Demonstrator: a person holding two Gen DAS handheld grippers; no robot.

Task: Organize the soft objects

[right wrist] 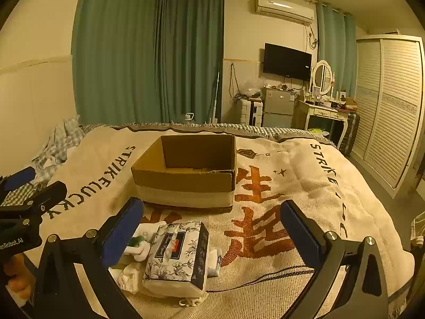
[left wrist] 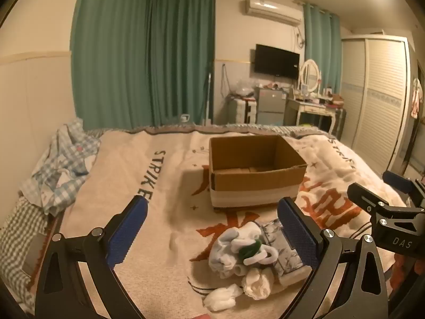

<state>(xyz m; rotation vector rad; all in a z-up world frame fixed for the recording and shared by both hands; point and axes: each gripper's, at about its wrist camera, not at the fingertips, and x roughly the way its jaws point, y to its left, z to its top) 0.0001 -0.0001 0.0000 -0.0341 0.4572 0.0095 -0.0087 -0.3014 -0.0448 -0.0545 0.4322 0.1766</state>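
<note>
Two wrist fisheyes, low over the bed, facing 12 o'clock

Both share the cardboard box (left wrist: pixel 255 170) (right wrist: pixel 186 170) ahead; the sock pile (left wrist: pixel 239 260) sits near at 5 o'clock left-view, 7 o'clock right-view.

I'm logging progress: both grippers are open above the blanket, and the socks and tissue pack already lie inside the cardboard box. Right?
Not quite. The cardboard box holds none of them; the socks and tissue pack lie on the blanket in front of it, as the right wrist view shows. Both grippers are open.

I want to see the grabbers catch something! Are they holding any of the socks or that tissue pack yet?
No, nothing yet. Both the left gripper and right gripper have their jaws wide open above the bed. The socks and tissue pack lie loose on the blanket.
</note>
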